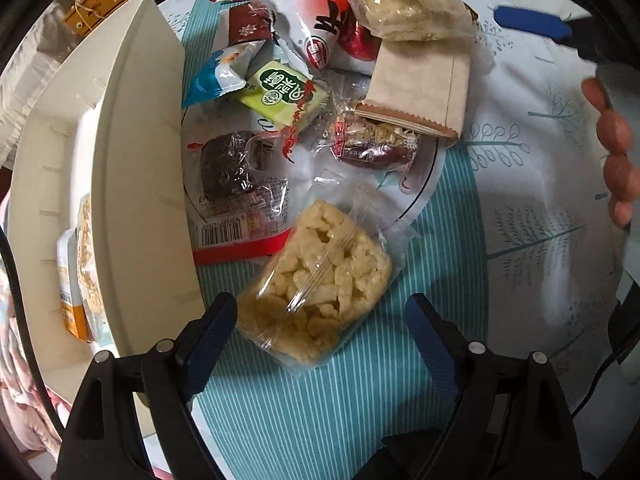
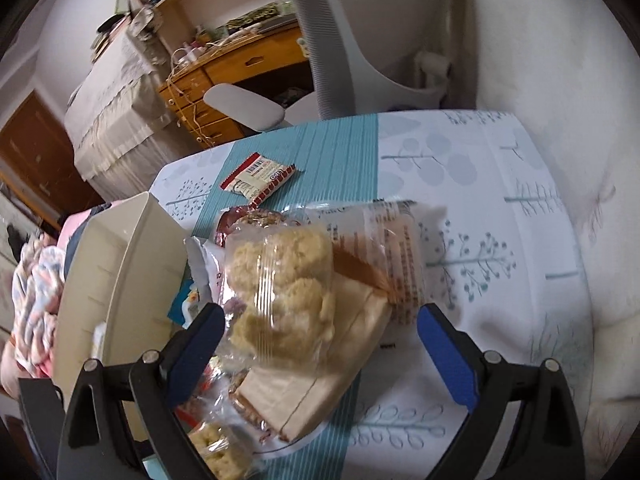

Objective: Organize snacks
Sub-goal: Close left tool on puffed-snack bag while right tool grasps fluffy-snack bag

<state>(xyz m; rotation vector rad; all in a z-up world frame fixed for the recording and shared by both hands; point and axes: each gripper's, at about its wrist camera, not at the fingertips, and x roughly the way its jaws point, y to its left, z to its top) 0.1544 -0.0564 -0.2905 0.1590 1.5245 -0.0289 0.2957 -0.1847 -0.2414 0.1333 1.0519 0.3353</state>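
My left gripper (image 1: 322, 340) points straight down at the table and stands open. A clear packet of puffed rice cake (image 1: 316, 292) lies flat on the teal cloth between its fingers; the pads do not press on it. My right gripper (image 2: 324, 340) is open over the snack pile, with a second puffed rice packet (image 2: 280, 296) between its spread fingers, resting on a beige packet (image 2: 320, 380). In the left wrist view one of its blue fingers (image 1: 532, 24) shows at the top right. The pile also holds a red and white bag (image 1: 320, 20), a green packet (image 1: 280, 96) and a dark cake (image 1: 232, 168).
A cream organizer box (image 1: 140, 160) stands left of the pile, with packets upright inside (image 1: 80, 280). The pile rests on a white plate (image 1: 424, 196). A person's hand (image 1: 612, 152) is at the right edge. One small red and white packet (image 2: 260, 178) lies farther back; a chair (image 2: 320, 40) stands behind the table.
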